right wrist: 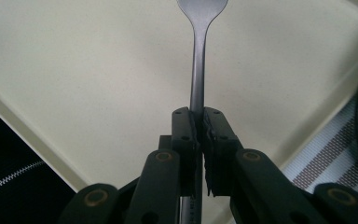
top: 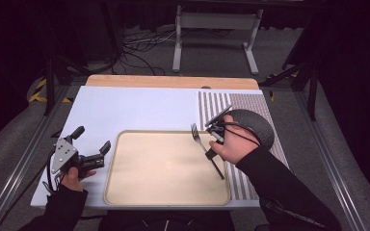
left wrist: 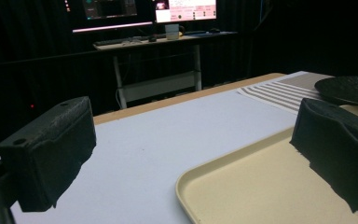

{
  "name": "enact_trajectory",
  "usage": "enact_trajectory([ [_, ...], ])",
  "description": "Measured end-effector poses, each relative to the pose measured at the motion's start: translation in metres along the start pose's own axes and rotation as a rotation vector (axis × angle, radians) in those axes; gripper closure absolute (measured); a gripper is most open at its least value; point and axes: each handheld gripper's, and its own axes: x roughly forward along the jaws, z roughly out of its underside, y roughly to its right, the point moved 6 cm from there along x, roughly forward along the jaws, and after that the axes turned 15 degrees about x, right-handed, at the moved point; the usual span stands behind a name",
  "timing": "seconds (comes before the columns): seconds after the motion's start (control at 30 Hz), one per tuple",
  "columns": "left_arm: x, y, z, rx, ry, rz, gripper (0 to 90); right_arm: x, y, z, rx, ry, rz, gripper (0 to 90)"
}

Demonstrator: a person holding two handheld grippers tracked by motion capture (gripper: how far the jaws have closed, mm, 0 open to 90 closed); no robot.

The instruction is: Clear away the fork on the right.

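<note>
Fork (right wrist: 196,70): one, clamped in right gripper (right wrist: 199,122) above one tray (top: 139,192); one dark plate (top: 257,126) beside it. Left gripper (top: 94,144) jaws apart, empty.

In your right gripper view, the fork (right wrist: 197,70) loses its tines past the top edge, and its handle end hides behind the clamped pads. Your right hand (top: 236,144) covers part of the dark plate (top: 257,126).
</note>
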Motion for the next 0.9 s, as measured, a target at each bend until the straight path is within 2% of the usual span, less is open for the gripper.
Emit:
enact_trajectory([
  [0.23, 0.000, 0.000, 0.000, -0.001, -0.001, 0.001, 0.5, 0.013, -0.005, -0.001, 0.033, -0.018, 0.005, 84.3],
  [0.4, 0.000, 0.000, 0.000, 0.000, -0.001, 0.003, 0.5, 0.021, -0.004, -0.002, 0.077, -0.034, 0.020, 84.3],
  [0.9, 0.000, 0.000, 0.000, -0.003, -0.002, 0.003, 0.5, 0.042, 0.000, 0.001, 0.152, -0.113, 0.042, 84.3],
])
